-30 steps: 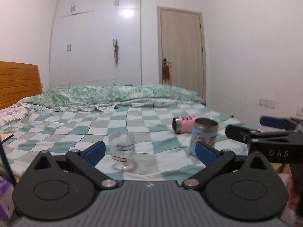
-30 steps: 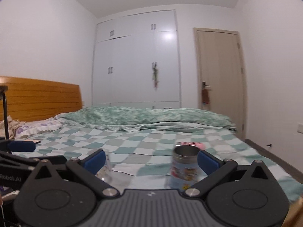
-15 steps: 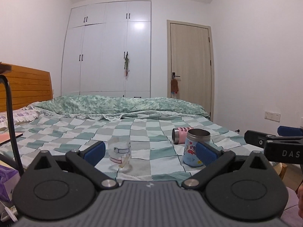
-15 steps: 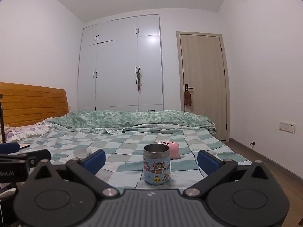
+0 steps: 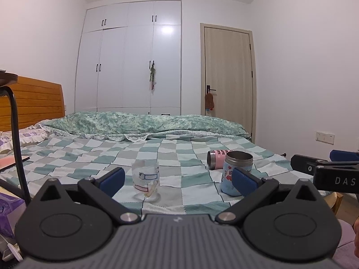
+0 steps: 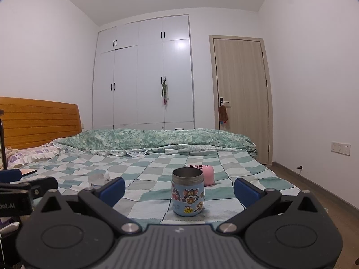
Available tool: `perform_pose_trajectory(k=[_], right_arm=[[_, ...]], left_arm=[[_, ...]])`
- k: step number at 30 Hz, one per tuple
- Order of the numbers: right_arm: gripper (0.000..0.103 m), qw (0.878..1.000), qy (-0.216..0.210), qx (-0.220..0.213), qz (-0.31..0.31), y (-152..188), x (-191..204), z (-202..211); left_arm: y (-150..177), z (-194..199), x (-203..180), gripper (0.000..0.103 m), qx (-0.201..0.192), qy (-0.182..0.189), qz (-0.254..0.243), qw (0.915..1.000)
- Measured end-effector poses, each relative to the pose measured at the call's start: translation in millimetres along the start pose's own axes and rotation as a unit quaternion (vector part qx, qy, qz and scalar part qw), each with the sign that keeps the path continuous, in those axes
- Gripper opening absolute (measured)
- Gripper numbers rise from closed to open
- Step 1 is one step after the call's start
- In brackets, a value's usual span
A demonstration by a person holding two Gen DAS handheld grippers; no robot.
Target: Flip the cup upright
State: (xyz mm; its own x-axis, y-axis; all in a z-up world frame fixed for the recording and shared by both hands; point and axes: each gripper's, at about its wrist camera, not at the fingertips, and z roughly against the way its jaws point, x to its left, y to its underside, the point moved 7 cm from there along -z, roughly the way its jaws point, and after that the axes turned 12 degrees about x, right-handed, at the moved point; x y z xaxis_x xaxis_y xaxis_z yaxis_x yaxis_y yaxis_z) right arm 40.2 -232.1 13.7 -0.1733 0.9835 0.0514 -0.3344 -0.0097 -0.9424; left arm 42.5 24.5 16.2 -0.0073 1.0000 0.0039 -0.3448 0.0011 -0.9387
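Note:
A blue cartoon-printed steel cup [image 6: 188, 194] stands upright on the checkered bed, also in the left wrist view [image 5: 235, 172]. A pink cup [image 5: 218, 155] lies on its side behind it, mouth to the left; it shows partly behind the blue cup in the right wrist view [image 6: 207, 174]. A clear glass [image 5: 146, 180] stands upright to the left, partly hidden in the right wrist view [image 6: 98, 179]. My left gripper [image 5: 178, 179] is open and empty, short of the glass. My right gripper [image 6: 179, 189] is open and empty, short of the blue cup.
The checkered bedspread [image 5: 175, 152] covers the bed, with a folded green quilt [image 5: 145, 123] at the back. A wooden headboard [image 6: 38, 121] is at the left. A black stand pole [image 5: 16, 134] rises at the left. Wardrobe and door are behind.
Both grippers have pulled back and levelled, so the cups look farther away. The cups and the glass have not moved.

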Motion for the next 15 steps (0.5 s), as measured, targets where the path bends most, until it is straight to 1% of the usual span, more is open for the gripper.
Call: perform_pose_trajectory(k=[15], right_arm=[[0.103,1.0,0.001,0.001,-0.001,0.1,-0.5,-1.1]], left_arm=[[-0.2,1.2,-2.0,0.103,-0.002,0.001,-0.002,1.0]])
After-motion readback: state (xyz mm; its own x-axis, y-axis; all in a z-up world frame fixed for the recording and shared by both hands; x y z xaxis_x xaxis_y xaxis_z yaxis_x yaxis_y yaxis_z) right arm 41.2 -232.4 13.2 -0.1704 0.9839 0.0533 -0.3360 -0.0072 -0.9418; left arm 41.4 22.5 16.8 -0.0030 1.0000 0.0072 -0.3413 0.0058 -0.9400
